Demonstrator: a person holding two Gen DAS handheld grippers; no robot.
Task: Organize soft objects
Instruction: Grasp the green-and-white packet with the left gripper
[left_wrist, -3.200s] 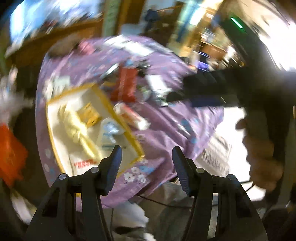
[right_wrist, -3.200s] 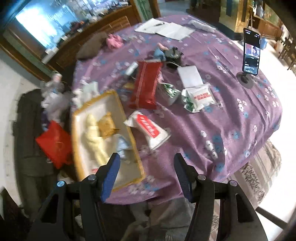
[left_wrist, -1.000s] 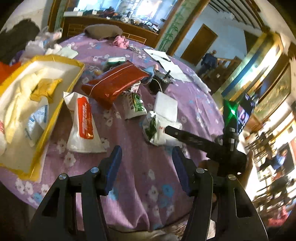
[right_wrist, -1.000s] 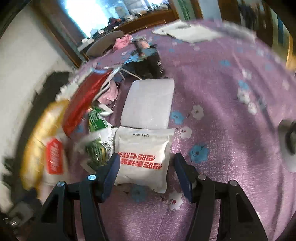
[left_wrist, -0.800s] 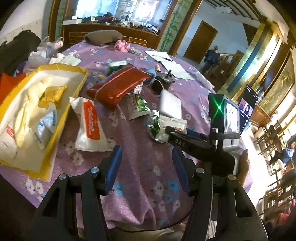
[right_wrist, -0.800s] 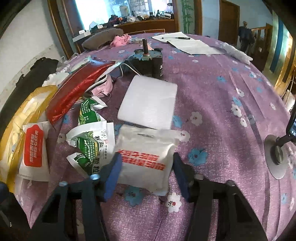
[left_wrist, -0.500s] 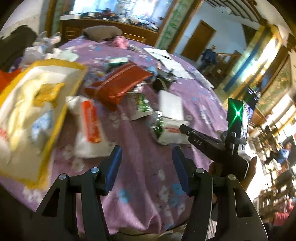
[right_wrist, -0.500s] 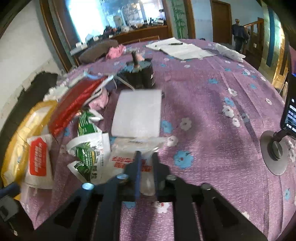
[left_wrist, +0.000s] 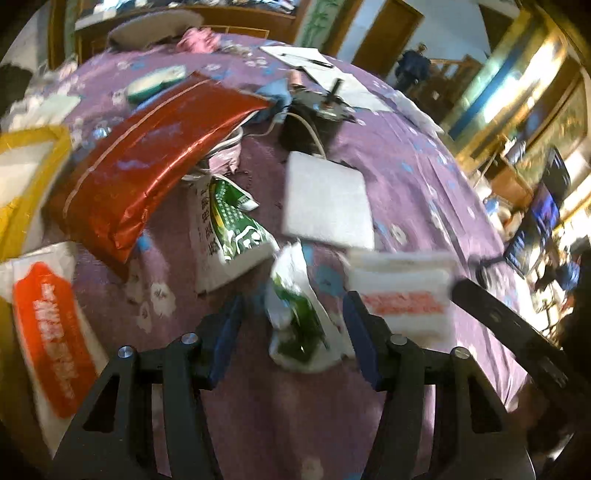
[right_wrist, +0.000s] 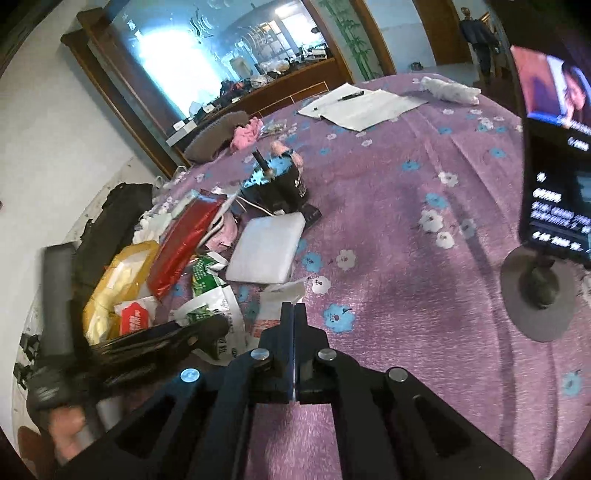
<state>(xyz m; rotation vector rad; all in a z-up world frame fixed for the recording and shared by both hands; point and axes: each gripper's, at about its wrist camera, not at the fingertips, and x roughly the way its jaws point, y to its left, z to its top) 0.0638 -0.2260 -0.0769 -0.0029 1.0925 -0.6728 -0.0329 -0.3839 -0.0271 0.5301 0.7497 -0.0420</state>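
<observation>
The white packet with red print (left_wrist: 402, 295) is pinched by its near edge in the right tongs (right_wrist: 294, 314), whose jaws are pressed fully together on the thin wrapper; a grip at the rim lets the soft pack hang free for carrying. It sits just off the purple table (right_wrist: 406, 221), right of centre, near the flat white pad (left_wrist: 327, 201). Left of it, the left tongs (left_wrist: 291, 332) straddle a crumpled green-and-white packet (left_wrist: 295, 314), jaws half wide and closing, not yet pressing on it as far as the blur shows. Farther left lie another green packet (left_wrist: 229, 225), a long red foil bag (left_wrist: 147, 155) and a white pack with an orange label (left_wrist: 51, 321). The yellow-rimmed tray (left_wrist: 33, 136) at the far left already holds soft packs, so it is probably where these are headed.
</observation>
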